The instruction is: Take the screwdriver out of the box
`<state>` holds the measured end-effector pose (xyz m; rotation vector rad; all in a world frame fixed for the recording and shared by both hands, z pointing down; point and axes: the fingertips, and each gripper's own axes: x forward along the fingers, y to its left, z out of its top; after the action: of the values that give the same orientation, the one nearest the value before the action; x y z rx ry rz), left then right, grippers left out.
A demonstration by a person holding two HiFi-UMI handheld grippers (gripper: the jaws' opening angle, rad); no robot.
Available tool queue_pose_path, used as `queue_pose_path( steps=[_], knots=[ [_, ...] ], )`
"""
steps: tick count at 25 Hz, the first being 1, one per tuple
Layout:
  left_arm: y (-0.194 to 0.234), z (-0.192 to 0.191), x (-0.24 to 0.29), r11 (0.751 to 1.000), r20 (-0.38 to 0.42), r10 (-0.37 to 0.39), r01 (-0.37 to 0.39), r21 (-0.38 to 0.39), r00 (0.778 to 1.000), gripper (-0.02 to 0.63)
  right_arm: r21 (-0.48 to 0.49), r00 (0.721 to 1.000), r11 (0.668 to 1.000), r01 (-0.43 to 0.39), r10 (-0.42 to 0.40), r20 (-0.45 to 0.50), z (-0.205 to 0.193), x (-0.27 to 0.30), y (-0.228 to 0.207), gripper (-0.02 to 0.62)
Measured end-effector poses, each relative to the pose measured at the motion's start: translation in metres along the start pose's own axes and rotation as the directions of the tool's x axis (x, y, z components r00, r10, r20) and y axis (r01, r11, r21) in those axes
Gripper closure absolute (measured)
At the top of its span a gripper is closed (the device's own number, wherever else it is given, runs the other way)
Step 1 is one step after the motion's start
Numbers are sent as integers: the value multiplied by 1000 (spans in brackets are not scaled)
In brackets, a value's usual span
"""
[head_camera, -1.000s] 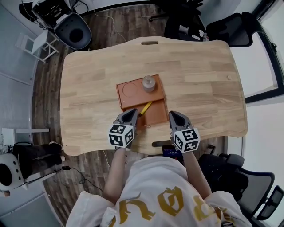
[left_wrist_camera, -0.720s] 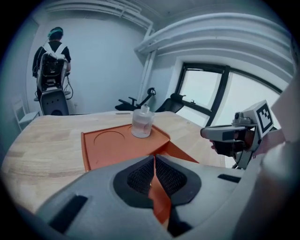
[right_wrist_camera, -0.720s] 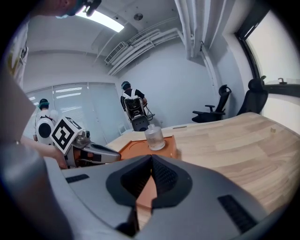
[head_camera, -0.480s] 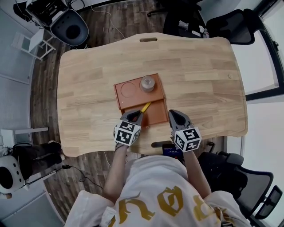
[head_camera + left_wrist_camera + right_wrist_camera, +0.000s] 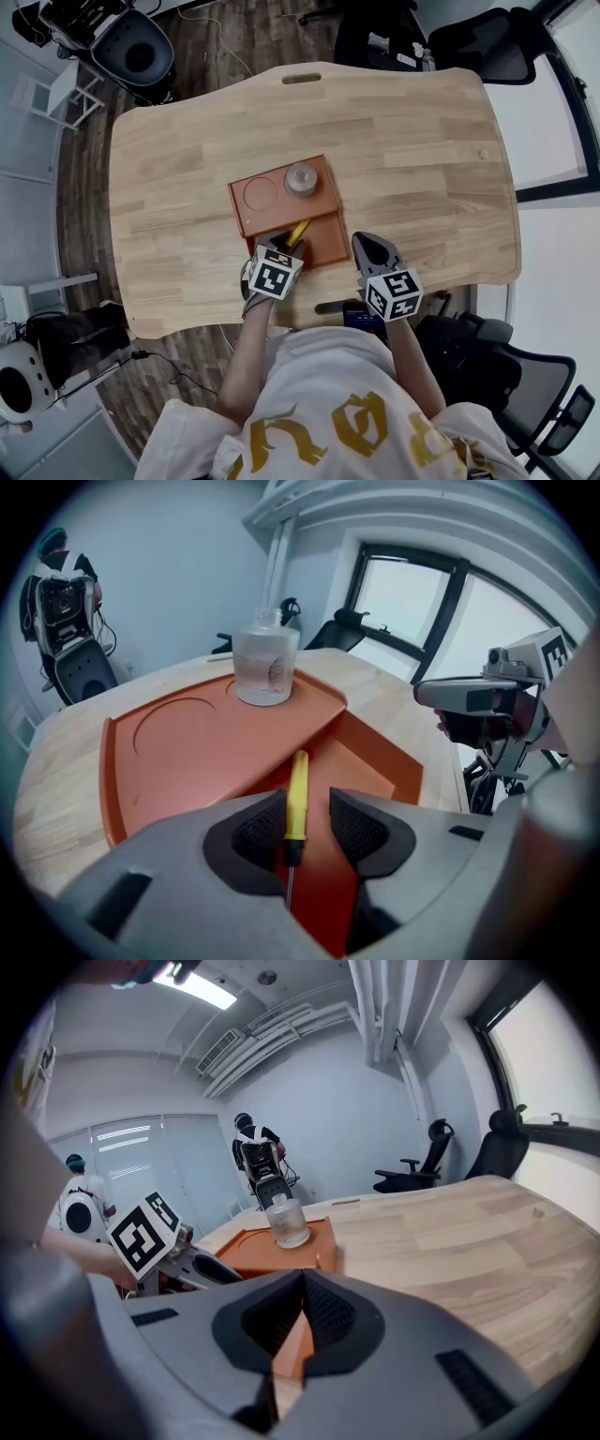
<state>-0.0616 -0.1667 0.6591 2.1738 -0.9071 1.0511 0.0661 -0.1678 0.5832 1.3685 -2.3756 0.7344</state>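
Observation:
An orange box [image 5: 242, 217] lies on the wooden table, and a yellow-handled screwdriver [image 5: 299, 231] rests aslant in its sunken near compartment. In the left gripper view the screwdriver [image 5: 297, 794] lies between the pads of my left gripper [image 5: 307, 827], with a gap on each side. Those jaws are opening. In the head view my left gripper [image 5: 281, 246] tilts down over the box's near edge. My right gripper [image 5: 365, 246] hovers just right of the box, its jaws shut with nothing held [image 5: 302, 1312].
A clear glass jar [image 5: 300, 178] stands on the box's raised tray beside a round recess [image 5: 259, 193]. The table's near edge [image 5: 309, 314] runs right under both grippers. Office chairs [image 5: 487, 52] stand beyond the far side, and another chair [image 5: 506, 366] is at my right.
My left gripper has dropped and tipped downward onto the box's near compartment, and now stands round the screwdriver. The right gripper has hardly moved.

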Motion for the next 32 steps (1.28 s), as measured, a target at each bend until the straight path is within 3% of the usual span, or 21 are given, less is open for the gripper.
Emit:
queue_pose_path(
  steps=[14, 17, 32],
  knots=[
    [5, -10, 29, 998, -87, 30, -25, 60, 996, 477, 16, 999, 1000, -9, 10, -37, -2, 19, -8, 584],
    [8, -12, 33, 993, -107, 60, -49, 104, 992, 527, 11, 999, 1000, -7, 8, -46, -3, 21, -10, 584],
    [2, -8, 25, 991, -80, 42, -32, 133, 996, 529, 11, 999, 1000, -12, 12, -39, -1, 19, -8, 584]
  ],
)
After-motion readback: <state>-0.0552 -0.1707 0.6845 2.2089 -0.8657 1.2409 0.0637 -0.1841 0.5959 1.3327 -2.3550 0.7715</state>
